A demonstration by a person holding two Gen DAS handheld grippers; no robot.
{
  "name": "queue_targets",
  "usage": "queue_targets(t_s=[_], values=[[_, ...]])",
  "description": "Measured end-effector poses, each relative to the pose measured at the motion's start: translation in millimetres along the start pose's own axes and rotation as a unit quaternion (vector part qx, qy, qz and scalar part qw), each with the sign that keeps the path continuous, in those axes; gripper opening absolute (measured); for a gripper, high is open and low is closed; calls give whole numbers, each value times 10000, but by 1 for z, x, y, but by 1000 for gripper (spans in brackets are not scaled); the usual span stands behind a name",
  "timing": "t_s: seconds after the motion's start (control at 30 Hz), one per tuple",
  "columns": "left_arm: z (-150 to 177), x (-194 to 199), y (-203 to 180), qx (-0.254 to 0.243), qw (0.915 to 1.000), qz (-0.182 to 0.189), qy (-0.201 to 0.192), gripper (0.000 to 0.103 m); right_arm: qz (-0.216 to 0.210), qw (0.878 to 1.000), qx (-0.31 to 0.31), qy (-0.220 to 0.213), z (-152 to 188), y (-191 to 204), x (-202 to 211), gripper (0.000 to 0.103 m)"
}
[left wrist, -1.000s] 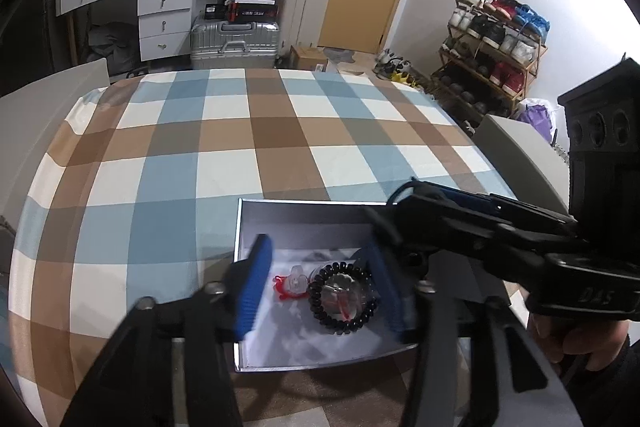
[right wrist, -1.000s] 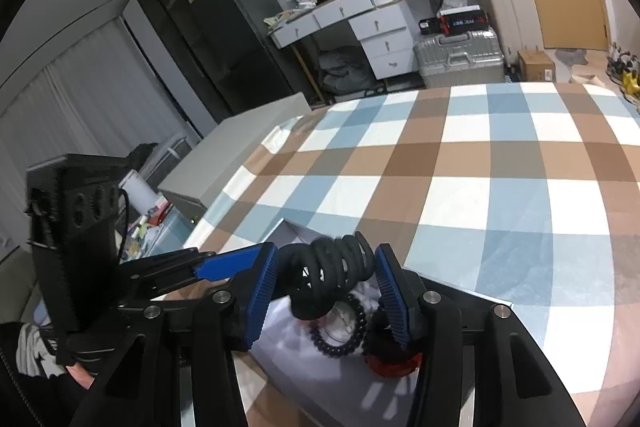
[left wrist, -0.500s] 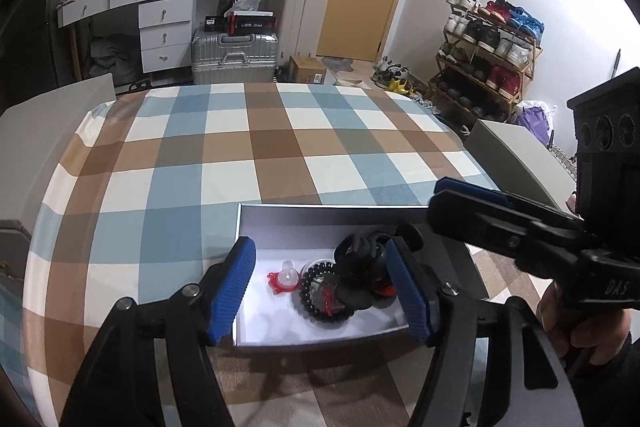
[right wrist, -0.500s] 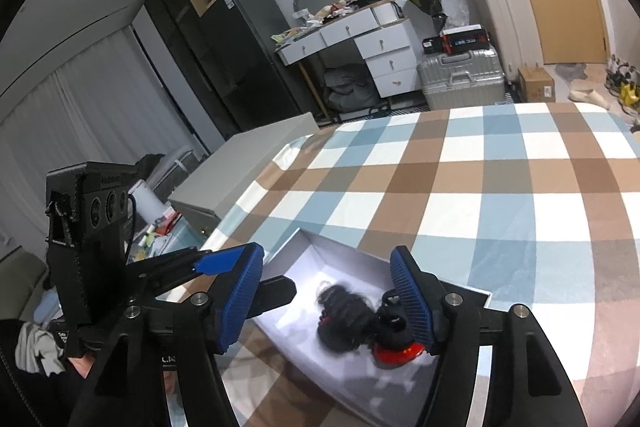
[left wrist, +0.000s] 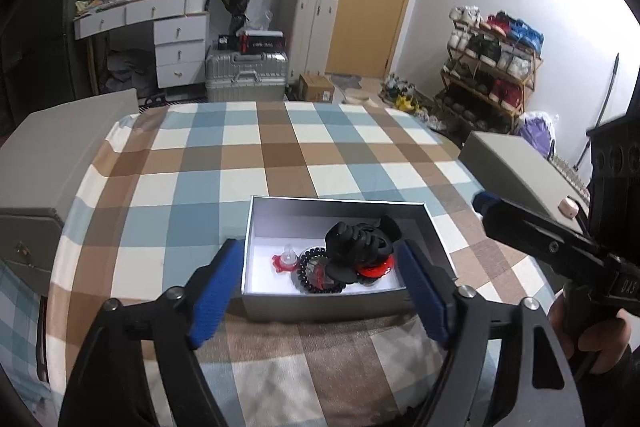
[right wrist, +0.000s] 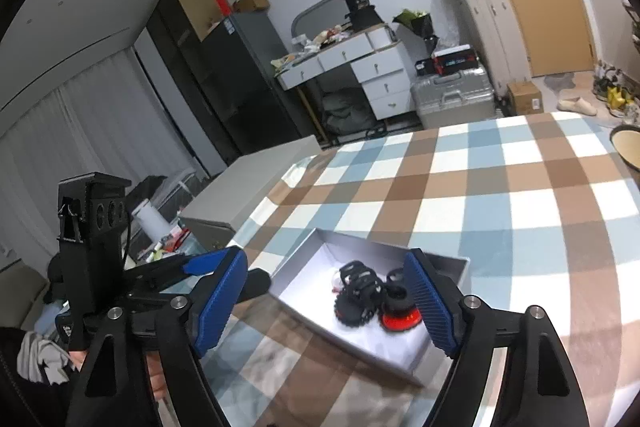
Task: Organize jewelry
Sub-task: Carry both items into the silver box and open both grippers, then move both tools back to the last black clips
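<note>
Here the black hair claw (left wrist: 360, 247) lies in my grey box (left wrist: 336, 307) on the checked cloth (left wrist: 280, 155), atop a bead bracelet (left wrist: 308, 277) and a red disc (left wrist: 376, 270), with a small red charm (left wrist: 285, 259) at nine o'clock. My left gripper (left wrist: 320, 291) and right gripper (right wrist: 328, 301) have just been opening; both stand apart, holding nothing.
</note>
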State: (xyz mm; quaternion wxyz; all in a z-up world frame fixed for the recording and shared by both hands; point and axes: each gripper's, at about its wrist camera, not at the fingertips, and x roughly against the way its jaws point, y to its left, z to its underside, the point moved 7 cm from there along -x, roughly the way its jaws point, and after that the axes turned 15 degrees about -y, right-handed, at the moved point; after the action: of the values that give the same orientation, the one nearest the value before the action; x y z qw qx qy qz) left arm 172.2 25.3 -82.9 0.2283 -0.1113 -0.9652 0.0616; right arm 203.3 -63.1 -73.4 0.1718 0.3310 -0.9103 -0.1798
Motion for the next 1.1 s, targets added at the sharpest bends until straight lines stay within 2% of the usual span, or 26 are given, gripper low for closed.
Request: queue_targets(t_s=[0.3,0.37,0.53,0.7,0.9,1.03,1.1], values=[[14,30,3,103,9994,-285,-168,81,18,9985,353,-417,9,22,54,102],[18,35,5,142,9991,-349,-196,86,15,9978,474,-468,14,28,63,103],[36,44,8,197,9988,-429,-107,87,-51,9960,747,-496,30,41,84,103],[61,49,9,228,9988,-418,133,87,-74,9959,855,-287,56,43,91,103],[98,53,13,390,9970,-384,551,87,-11,9941,1020,379,104,41,83,103],[108,58,13,420,9963,-385,648,87,56,9915,1087,717,128,36,77,103],[111,60,13,427,9960,-389,679,87,70,9904,1122,798,136,34,76,98]])
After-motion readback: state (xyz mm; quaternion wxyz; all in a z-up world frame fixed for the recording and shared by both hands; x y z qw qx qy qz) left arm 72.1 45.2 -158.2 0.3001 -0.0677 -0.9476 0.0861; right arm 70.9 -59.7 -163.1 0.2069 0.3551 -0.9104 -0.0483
